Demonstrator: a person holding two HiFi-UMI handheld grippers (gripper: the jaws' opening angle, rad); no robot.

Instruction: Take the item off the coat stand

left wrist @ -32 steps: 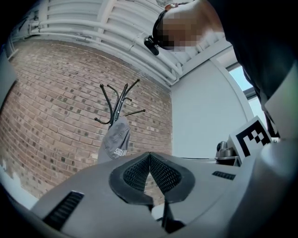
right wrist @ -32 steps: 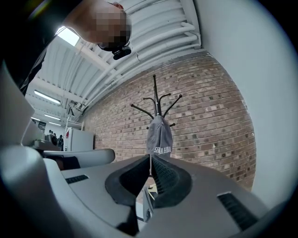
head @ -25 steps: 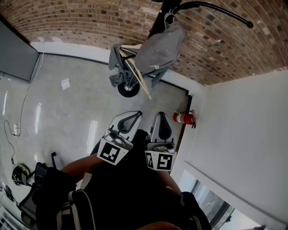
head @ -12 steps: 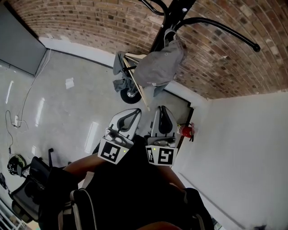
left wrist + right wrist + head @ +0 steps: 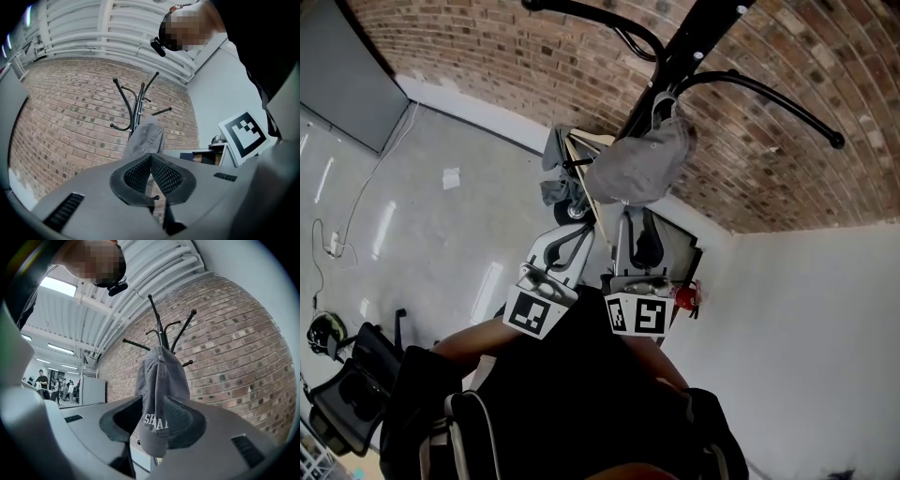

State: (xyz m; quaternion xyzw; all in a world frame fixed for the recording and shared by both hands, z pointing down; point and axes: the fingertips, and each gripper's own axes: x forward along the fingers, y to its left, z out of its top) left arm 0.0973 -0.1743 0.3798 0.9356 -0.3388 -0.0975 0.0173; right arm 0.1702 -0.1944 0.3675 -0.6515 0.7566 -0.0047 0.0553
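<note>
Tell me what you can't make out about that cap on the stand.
Cap lettering, right gripper view: only SHA reads; the rest curves away.
Right gripper: its opening jaws flank the cap; touch undecidable, no depth.
Distant people, right gripper view: too small.
Coat stand lower pole, left gripper view: behind the cap.

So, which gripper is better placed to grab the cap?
Probably the right gripper: its jaws are opening with the cap between them. The left gripper is shut, with the cap beyond it.
</note>
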